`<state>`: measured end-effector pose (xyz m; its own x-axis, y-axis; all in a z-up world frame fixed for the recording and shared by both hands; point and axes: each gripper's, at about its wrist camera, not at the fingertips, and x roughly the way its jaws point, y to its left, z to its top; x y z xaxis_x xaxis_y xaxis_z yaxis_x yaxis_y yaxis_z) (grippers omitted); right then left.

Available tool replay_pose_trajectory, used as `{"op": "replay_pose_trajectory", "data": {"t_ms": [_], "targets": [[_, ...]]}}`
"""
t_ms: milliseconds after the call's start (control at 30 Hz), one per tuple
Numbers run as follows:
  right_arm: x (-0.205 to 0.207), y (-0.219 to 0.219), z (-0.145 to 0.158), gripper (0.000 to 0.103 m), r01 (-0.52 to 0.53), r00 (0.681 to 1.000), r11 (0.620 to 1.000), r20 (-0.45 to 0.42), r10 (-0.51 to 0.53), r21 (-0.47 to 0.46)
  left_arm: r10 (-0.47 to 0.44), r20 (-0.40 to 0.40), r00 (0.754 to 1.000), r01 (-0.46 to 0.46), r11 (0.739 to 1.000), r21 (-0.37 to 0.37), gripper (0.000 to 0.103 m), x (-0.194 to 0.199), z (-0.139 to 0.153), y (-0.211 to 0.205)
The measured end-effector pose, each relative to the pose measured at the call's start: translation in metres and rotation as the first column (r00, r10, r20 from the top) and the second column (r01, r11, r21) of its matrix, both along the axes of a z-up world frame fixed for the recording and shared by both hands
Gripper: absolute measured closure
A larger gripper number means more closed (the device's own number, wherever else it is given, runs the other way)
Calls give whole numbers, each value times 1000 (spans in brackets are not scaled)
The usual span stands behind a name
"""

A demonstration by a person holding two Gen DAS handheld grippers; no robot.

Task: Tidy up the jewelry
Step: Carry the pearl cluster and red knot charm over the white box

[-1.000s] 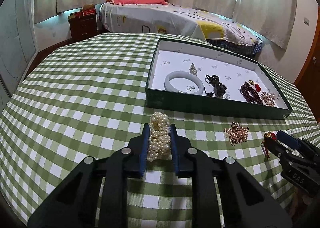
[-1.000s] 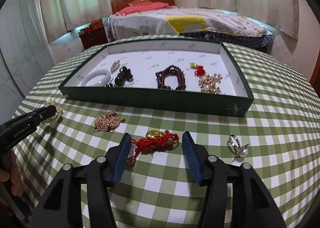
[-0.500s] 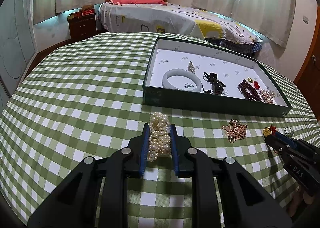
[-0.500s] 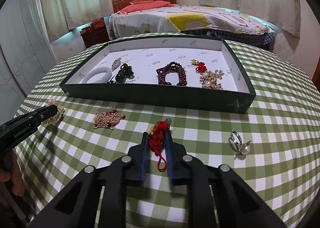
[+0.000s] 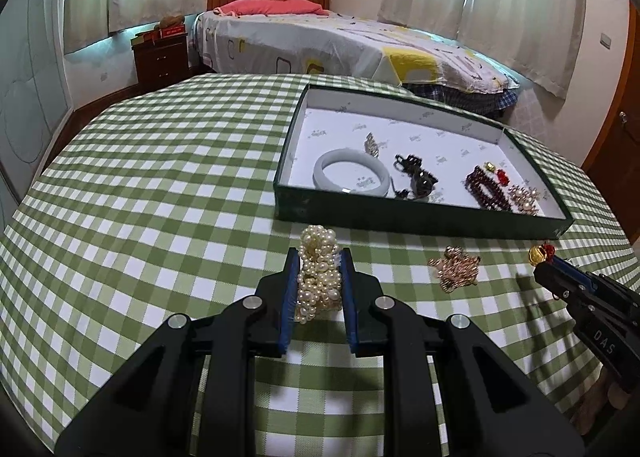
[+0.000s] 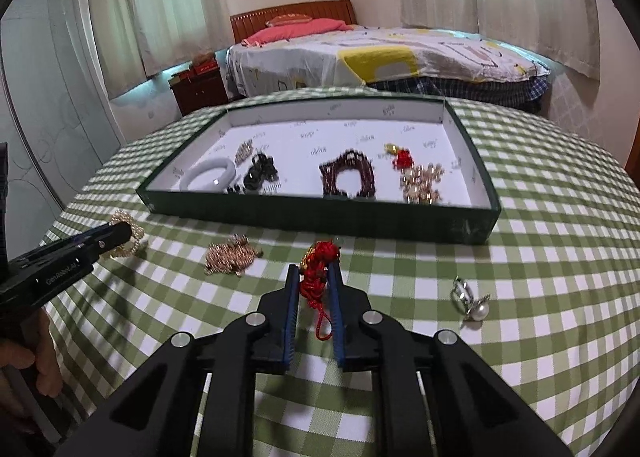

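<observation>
Both grippers grip jewelry: pearl bracelet (image 5: 318,277), red knotted charm (image 6: 318,269).

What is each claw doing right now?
Left claw: shut on the pearl bracelet.
Right claw: just closed on the red knotted charm.

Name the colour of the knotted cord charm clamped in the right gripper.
Red, with a gold-coloured piece at its top; the cord charm shows best in the right wrist view.
</observation>
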<state>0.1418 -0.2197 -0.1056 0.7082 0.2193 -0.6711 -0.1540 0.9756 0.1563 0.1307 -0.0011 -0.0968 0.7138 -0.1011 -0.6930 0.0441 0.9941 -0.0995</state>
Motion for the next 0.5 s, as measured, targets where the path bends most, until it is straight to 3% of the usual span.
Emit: {"op": "replay_pose_trajectory", "data": {"t_ms": [233, 500], "targets": [[6, -7, 26, 88, 6, 998, 1000, 70, -6, 11, -24, 37, 999, 24, 1000, -15, 83, 5, 19, -6], [37, -12, 51, 88, 11, 990, 1000, 142, -11, -1, -78, 77, 994, 82, 995, -49, 83, 38, 41, -30]]}}
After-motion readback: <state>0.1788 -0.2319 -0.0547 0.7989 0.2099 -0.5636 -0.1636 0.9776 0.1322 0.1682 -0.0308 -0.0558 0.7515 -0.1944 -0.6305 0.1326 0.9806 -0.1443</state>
